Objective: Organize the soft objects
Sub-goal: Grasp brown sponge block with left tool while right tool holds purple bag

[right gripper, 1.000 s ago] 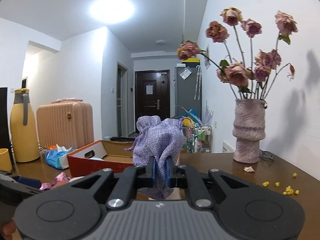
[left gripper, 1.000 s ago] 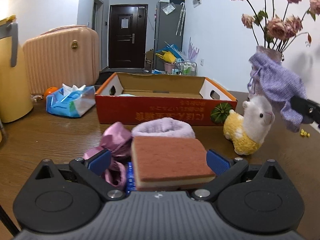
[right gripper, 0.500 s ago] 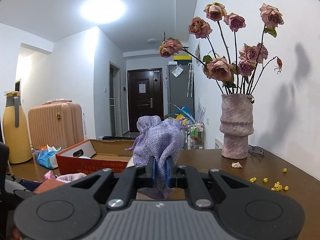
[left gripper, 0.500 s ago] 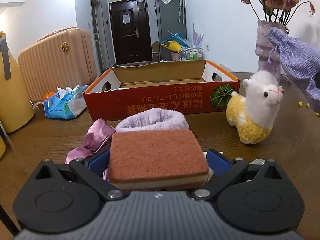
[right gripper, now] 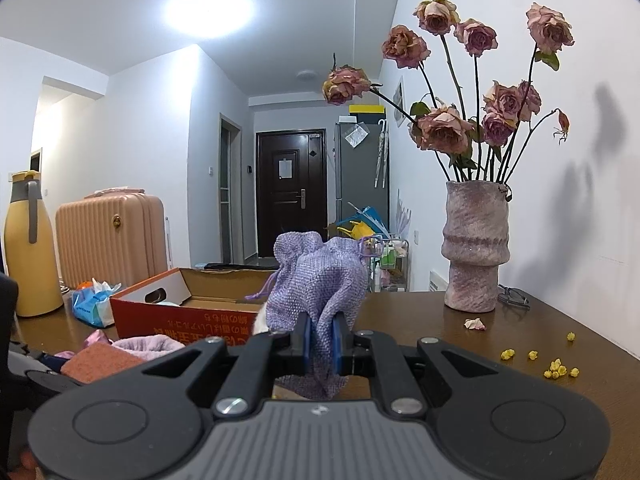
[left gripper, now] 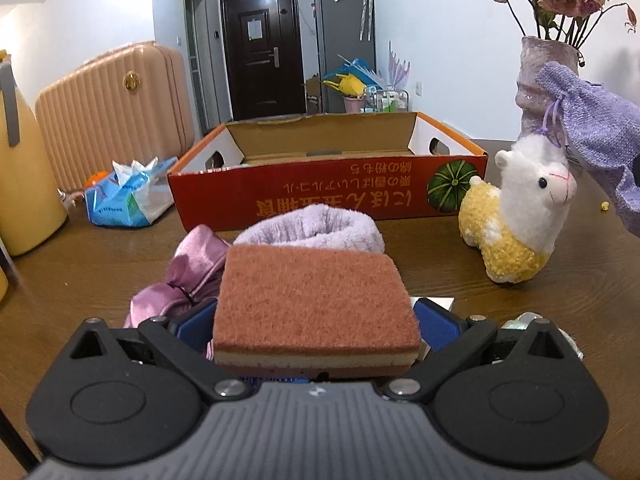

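My left gripper (left gripper: 316,326) is shut on a reddish-brown sponge (left gripper: 314,300) and holds it above the wooden table. Beyond it lie a lilac fluffy band (left gripper: 310,226) and a pink satin pouch (left gripper: 188,276). An open red cardboard box (left gripper: 328,196) stands behind them. A white and yellow plush alpaca (left gripper: 516,216) stands to the right of the box. My right gripper (right gripper: 320,340) is shut on a purple woven drawstring pouch (right gripper: 318,280), held in the air right of the box; the pouch also shows in the left wrist view (left gripper: 596,136).
A pink vase of dried roses (right gripper: 476,248) stands at the back right by the wall. Yellow bits (right gripper: 556,366) lie on the table near it. A blue tissue pack (left gripper: 124,196), a yellow flask (right gripper: 28,248) and a peach suitcase (left gripper: 108,112) are at the left.
My left gripper with the sponge has moved back and up a little, so the box and alpaca look lower. My right gripper with the purple pouch has shifted slightly right.
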Demonstrator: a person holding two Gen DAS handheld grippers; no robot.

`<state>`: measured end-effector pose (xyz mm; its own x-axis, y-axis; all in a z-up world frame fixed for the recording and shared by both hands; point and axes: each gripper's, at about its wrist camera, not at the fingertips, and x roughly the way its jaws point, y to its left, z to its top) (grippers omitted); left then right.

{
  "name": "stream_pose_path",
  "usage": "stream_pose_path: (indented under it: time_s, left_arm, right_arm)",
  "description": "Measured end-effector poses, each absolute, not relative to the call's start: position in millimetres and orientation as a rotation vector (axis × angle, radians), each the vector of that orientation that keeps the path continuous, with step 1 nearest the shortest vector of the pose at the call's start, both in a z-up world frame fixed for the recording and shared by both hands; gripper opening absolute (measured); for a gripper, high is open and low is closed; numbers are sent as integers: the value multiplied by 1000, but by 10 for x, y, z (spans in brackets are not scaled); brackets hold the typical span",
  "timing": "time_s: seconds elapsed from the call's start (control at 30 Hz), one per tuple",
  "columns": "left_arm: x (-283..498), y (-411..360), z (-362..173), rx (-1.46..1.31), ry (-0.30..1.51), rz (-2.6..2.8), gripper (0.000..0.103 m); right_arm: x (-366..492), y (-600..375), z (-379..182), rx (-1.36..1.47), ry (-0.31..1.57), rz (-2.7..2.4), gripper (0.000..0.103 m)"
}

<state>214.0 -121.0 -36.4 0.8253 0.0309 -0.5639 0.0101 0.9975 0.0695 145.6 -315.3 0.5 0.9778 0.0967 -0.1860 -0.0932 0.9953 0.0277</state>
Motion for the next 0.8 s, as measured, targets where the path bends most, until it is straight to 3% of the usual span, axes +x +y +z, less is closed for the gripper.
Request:
stream_pose_path:
  time_s: [0.8]
  left_arm:
    - [1916, -1073, -64, 11, 432, -14, 100]
  right_arm:
    - [1374, -3009, 24, 31, 126, 54, 11]
